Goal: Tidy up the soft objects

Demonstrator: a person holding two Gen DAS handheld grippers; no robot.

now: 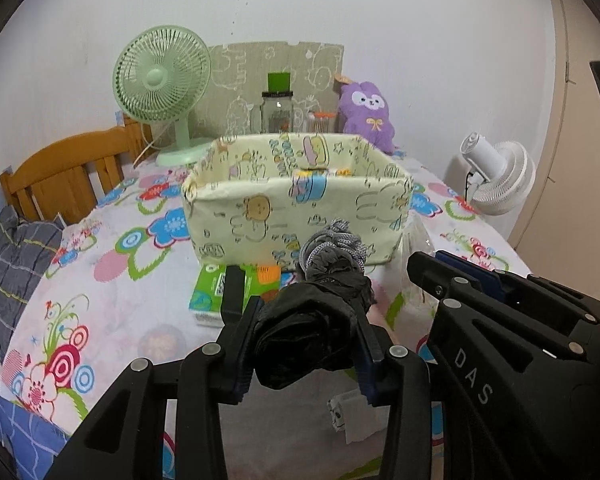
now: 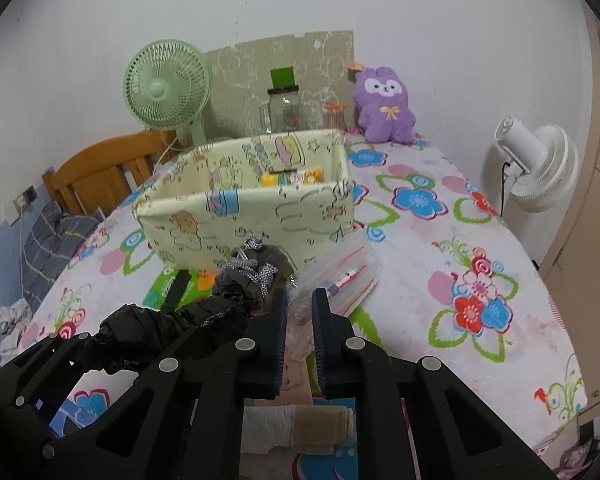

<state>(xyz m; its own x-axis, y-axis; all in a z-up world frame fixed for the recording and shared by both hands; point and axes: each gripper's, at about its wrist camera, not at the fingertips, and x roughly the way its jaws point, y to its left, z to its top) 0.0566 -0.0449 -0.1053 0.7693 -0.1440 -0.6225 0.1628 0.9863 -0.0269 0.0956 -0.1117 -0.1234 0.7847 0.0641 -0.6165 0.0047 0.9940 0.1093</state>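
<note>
Pouch first: a dark, crinkly drawstring pouch (image 1: 312, 320) is clamped between the fingers of the left gripper (image 1: 306, 340), held up off the bed, its grey cord (image 1: 332, 240) bunched at the far end. Seen from the right wrist, the same pouch (image 2: 172, 328) stretches across from the left side, its cord end close to the near wall of the basket.

Right gripper (image 2: 300, 328) now: jaws narrow, a slim gap between the blue pads, nothing gripped. A clear plastic bag (image 2: 340, 276) lies just beyond its fingertips on the flowered bedsheet (image 2: 440, 248); whether the tips touch it, I cannot tell.

Under the pouch, a green tissue pack (image 1: 208, 292) lies flat on the sheet, right up against the basket's near side. A small white packet (image 1: 352, 416) sits nearer, below the left gripper.

On to the cream fabric basket (image 1: 260, 216), open-topped and upright, with something yellow inside by the far wall. The sheet to the right of it is wide and bare all the way to the bed's edge, where a white fan (image 2: 540, 168) stands just off the side. To the left, a grey checked pillow (image 1: 12, 256) and the wooden headboard (image 1: 68, 168) close things in.

At the back against the wall: a green fan (image 1: 164, 92), a glass jar (image 1: 278, 112), and a purple plush toy (image 1: 366, 116).
</note>
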